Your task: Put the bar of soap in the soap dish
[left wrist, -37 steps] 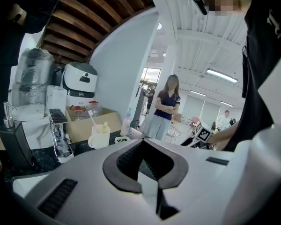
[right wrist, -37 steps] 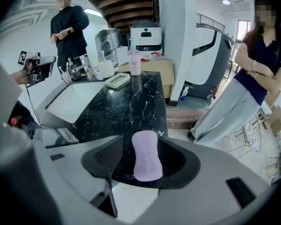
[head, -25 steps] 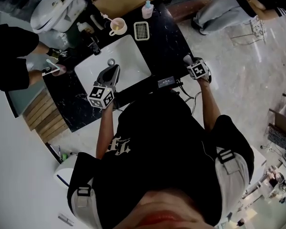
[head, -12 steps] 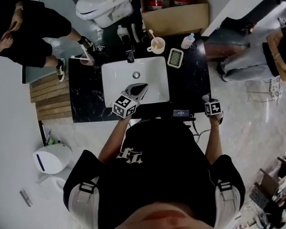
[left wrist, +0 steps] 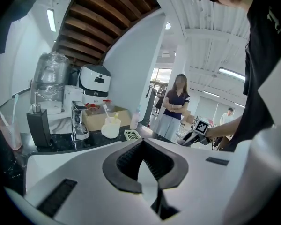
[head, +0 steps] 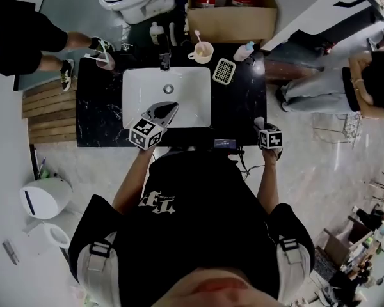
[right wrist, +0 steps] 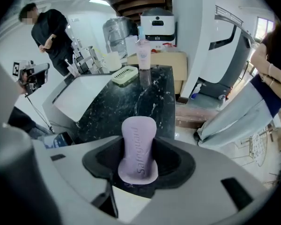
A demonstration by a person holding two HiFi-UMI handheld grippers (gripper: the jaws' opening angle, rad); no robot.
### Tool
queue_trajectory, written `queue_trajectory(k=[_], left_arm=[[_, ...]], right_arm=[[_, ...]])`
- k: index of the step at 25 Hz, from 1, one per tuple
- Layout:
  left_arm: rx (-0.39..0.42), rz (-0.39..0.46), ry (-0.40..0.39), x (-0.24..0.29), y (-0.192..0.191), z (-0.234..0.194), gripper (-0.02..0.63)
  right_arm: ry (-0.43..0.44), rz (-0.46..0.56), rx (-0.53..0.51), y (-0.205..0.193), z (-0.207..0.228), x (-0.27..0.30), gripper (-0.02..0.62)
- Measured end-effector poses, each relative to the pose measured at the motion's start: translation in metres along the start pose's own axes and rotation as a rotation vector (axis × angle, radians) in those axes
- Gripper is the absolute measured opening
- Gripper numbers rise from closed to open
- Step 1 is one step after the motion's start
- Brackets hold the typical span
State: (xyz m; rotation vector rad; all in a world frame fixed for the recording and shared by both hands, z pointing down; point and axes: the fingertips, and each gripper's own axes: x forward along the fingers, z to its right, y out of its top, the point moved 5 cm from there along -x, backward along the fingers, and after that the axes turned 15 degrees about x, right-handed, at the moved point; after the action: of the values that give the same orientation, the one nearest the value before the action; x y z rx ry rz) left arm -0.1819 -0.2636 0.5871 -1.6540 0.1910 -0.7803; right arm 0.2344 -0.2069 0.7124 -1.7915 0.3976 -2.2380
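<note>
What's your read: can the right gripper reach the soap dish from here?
Probably yes. The right gripper, holding the soap, faces the dish across open counter; the bottle stands beside the dish, not between.

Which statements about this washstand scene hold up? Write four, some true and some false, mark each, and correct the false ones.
1. The right gripper holds the bar of soap between its jaws. True.
2. The soap already lies in its dish. False: the soap dish is empty, on the counter to the right of the sink.
3. The left gripper is over the sink and carries nothing. True.
4. The cup stands inside the sink. False: the cup is on the counter behind it.
</note>
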Motion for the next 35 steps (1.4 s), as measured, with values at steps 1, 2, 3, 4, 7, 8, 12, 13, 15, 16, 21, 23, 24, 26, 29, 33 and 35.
queue_trajectory(k=[1,2,3,4,7,8,12,13,15,16,21,23,24,26,29,33,35], left_arm=[[0.000,0.002,0.005,-0.002,0.000,0.000,0.008],[-0.001,0.004,0.008,-0.003,0.000,0.000,0.008],[0.000,0.006,0.011,-0.004,0.000,0.000,0.008],[0.002,0.009,0.014,-0.005,0.001,0.001,0.008],[0.004,0.015,0.025,-0.011,0.000,0.004,0.008],[0.000,0.018,0.029,-0.014,-0.001,0.005,0.008],[-0.010,0.023,0.044,-0.024,-0.005,0.009,0.008],[-0.008,0.022,0.048,-0.027,-0.006,0.009,0.008],[-0.006,0.019,0.061,-0.035,-0.009,0.008,0.008],[-0.009,0.018,0.071,-0.039,-0.011,0.007,0.008],[-0.038,0.027,0.129,-0.056,-0.018,-0.002,0.008],[-0.048,0.028,0.143,-0.060,-0.019,-0.002,0.008],[-0.051,0.028,0.145,-0.061,-0.020,-0.001,0.008],[-0.051,0.029,0.143,-0.060,-0.019,0.000,0.008],[-0.048,0.037,0.134,-0.056,-0.017,0.001,0.008],[-0.042,0.051,0.129,-0.055,-0.012,0.002,0.008],[-0.044,0.061,0.130,-0.057,-0.008,0.001,0.008]], right_arm=[[0.005,0.016,-0.009,0.007,-0.004,-0.004,0.204],[0.009,0.033,-0.017,0.015,-0.007,-0.009,0.204],[0.013,0.054,-0.022,0.024,-0.010,-0.014,0.204],[0.019,0.077,-0.025,0.035,-0.014,-0.019,0.204],[0.041,0.151,-0.035,0.065,-0.027,-0.034,0.204],[0.046,0.175,-0.044,0.076,-0.032,-0.039,0.204],[0.056,0.264,-0.097,0.122,-0.053,-0.058,0.204],[0.059,0.283,-0.111,0.133,-0.059,-0.061,0.204],[0.069,0.314,-0.137,0.150,-0.070,-0.068,0.204],[0.073,0.326,-0.150,0.157,-0.076,-0.071,0.204],[0.090,0.381,-0.201,0.183,-0.099,-0.088,0.204],[0.101,0.412,-0.214,0.190,-0.108,-0.097,0.204],[0.106,0.427,-0.220,0.194,-0.112,-0.103,0.204],[0.111,0.462,-0.238,0.203,-0.121,-0.115,0.204],[0.115,0.525,-0.272,0.216,-0.135,-0.137,0.204],[0.117,0.629,-0.306,0.233,-0.154,-0.172,0.204],[0.118,0.693,-0.312,0.240,-0.161,-0.191,0.204]])
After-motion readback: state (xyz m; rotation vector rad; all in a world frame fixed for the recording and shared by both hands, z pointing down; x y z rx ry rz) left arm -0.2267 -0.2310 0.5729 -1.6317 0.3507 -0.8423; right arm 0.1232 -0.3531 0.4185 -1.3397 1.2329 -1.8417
